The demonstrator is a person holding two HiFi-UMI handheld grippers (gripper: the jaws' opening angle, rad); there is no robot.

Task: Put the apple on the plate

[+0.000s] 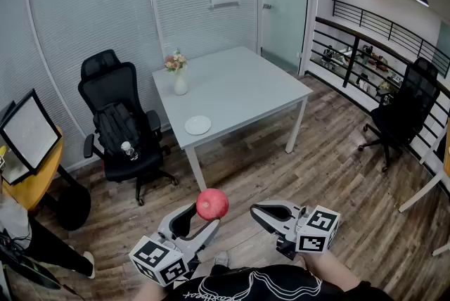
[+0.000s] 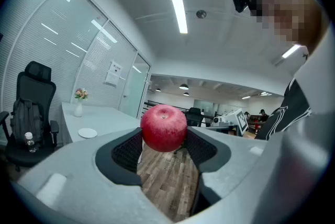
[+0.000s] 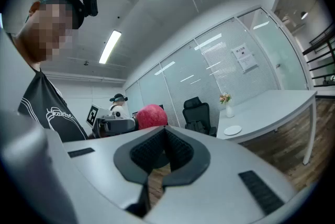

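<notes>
A red apple (image 1: 211, 204) sits between the jaws of my left gripper (image 1: 205, 215), held above the wood floor; the pads press on both of its sides. The left gripper view shows the apple (image 2: 164, 127) at the jaw tips of the left gripper (image 2: 164, 137). My right gripper (image 1: 257, 211) is beside it on the right, shut with nothing in it; in the right gripper view the right gripper (image 3: 164, 131) has its pads meeting and the apple (image 3: 152, 115) lies beyond them. A small white plate (image 1: 197, 125) lies near the front edge of the grey table (image 1: 239, 85), well ahead of both grippers.
A vase of flowers (image 1: 179, 80) stands at the table's left edge. A black office chair (image 1: 116, 117) with a backpack is left of the table, another chair (image 1: 401, 117) is at the right by a railing. A desk with a monitor (image 1: 28, 132) is at far left.
</notes>
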